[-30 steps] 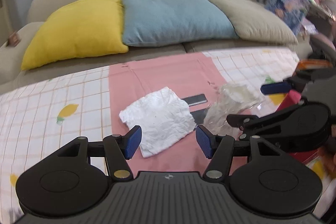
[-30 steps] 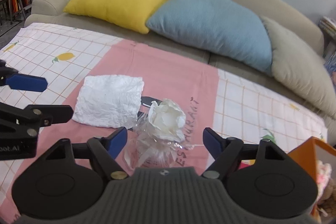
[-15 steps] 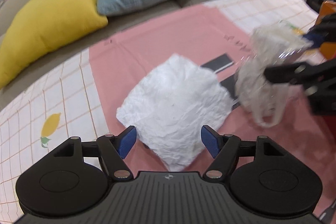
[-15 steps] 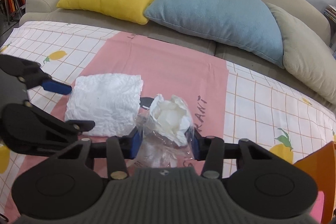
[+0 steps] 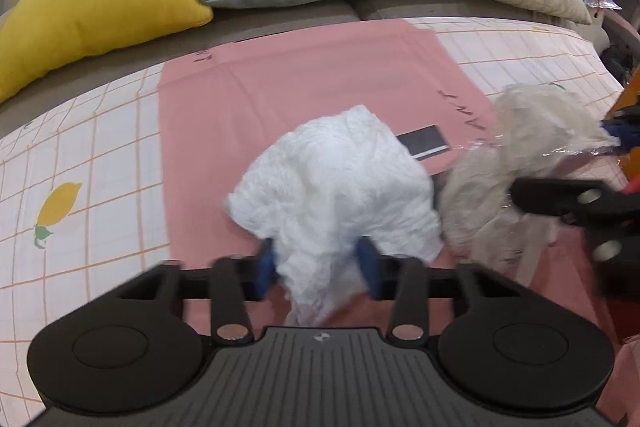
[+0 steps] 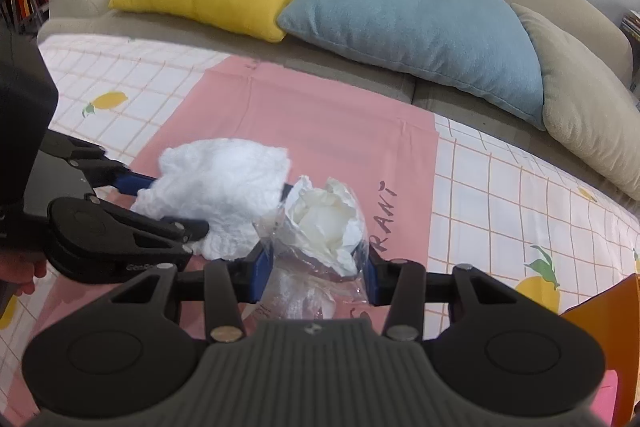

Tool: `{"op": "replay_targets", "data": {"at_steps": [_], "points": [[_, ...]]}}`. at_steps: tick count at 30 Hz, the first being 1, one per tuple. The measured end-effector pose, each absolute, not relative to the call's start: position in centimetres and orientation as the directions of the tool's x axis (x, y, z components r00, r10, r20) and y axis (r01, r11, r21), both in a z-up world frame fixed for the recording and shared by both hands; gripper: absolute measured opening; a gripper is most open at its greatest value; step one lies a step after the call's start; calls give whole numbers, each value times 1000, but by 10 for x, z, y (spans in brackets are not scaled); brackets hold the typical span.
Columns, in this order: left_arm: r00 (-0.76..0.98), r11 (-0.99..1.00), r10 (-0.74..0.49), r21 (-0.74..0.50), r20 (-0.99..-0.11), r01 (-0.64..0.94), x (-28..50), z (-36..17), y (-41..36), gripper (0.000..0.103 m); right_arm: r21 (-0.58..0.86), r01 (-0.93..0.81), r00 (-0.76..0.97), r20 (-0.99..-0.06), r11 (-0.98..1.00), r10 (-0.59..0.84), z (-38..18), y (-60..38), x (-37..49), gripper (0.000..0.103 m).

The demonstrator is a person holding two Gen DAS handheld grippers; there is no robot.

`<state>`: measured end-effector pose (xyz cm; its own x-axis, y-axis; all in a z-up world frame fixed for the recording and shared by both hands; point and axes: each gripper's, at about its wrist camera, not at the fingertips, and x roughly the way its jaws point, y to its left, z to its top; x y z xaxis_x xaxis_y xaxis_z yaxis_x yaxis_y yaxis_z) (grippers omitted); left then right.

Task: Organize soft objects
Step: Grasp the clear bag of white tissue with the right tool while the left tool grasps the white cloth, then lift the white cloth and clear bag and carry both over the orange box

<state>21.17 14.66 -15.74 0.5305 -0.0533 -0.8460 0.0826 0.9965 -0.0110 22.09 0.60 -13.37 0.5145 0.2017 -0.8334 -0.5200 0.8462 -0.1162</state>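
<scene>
Over the pink cloth, the left gripper pinches the light, floppy white wipe by its near edge, while the right gripper squeezes the slippery, crushable plastic bag at mid-body.

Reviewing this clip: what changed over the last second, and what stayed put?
The left gripper closed on the crumpled white cloth, bunching it up off the pink mat. The right gripper closed on the clear plastic bag of white stuffing. The yellow, blue and beige cushions and the dark flat card stayed put.
</scene>
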Motion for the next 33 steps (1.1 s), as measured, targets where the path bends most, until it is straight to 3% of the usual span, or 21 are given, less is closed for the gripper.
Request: {"op": "replay_targets", "data": {"at_steps": [2,5,12,22,33], "points": [[526,997,-44,-3,-850,80,213,-156,138,19,-119,-522,508,-839,845,196,-135,7,222,45],[524,999,-16,11,-852,48,214,-155,134,17,-111,-521,506,-839,846,201,-134,5,224,42],[594,1000,-14,-18,-804,0,182,-121,132,16,-69,-516,513,-824,854,243,-114,-9,218,39],[609,995,94,61,-787,-74,115,-67,112,16,-9,-536,517,-794,844,320,-73,-28,170,39],[621,996,49,82,-782,26,54,-37,58,17,37,-548,480,-804,836,350,-50,-78,91,39]]}}
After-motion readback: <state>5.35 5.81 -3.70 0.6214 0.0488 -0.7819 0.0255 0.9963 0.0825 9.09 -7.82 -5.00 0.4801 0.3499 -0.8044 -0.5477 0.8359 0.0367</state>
